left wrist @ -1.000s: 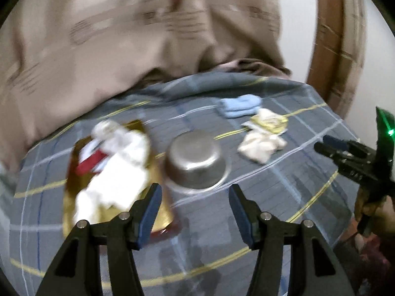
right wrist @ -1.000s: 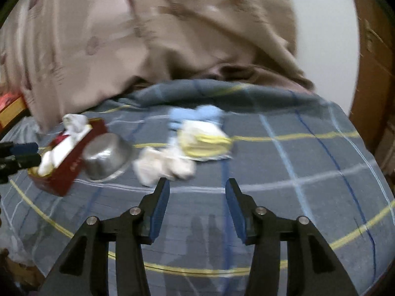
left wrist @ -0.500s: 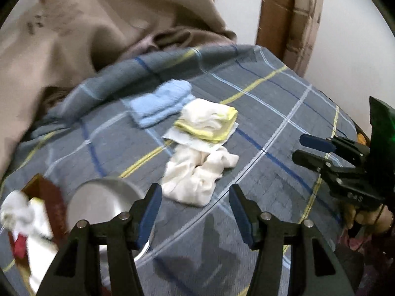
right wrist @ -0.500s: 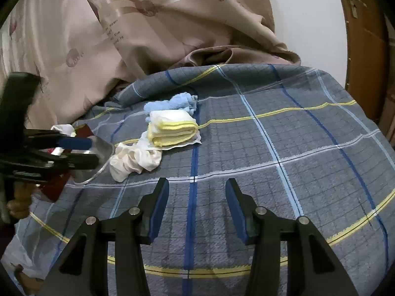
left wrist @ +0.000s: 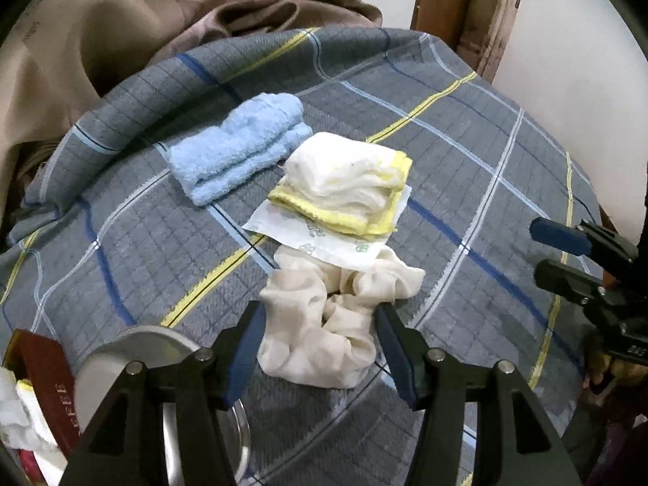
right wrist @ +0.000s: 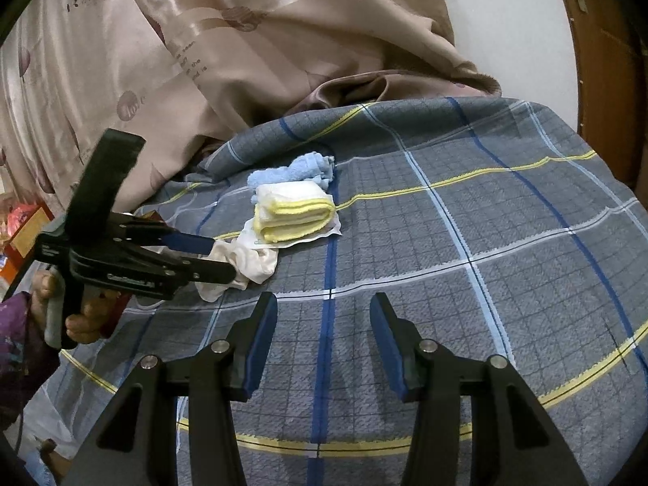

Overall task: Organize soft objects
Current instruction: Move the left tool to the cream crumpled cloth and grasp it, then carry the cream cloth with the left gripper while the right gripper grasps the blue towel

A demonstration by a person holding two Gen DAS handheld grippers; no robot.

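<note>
A crumpled cream cloth (left wrist: 320, 336) lies on the grey checked sheet (left wrist: 465, 186). My left gripper (left wrist: 320, 318) points down at it, open, with a finger on each side of the cloth and no visible squeeze. Beyond it a folded white cloth with yellow edges (left wrist: 348, 186) rests on a thin printed packet (left wrist: 324, 239), and a folded light blue towel (left wrist: 239, 150) lies further back. The right wrist view shows the left gripper (right wrist: 214, 257) over the cream cloth (right wrist: 251, 263). My right gripper (right wrist: 324, 308) hovers open over bare sheet, nothing between its fingers.
An upturned steel bowl (left wrist: 121, 364) and a red box (left wrist: 40, 372) holding white cloths sit at the lower left of the left wrist view. A beige curtain (right wrist: 243, 60) hangs behind the bed. A wooden door (right wrist: 599, 60) stands at the right.
My left gripper has swung right from the red box and bowl and come down around the cream cloth. The right gripper shifted a little at first, then stayed still.
</note>
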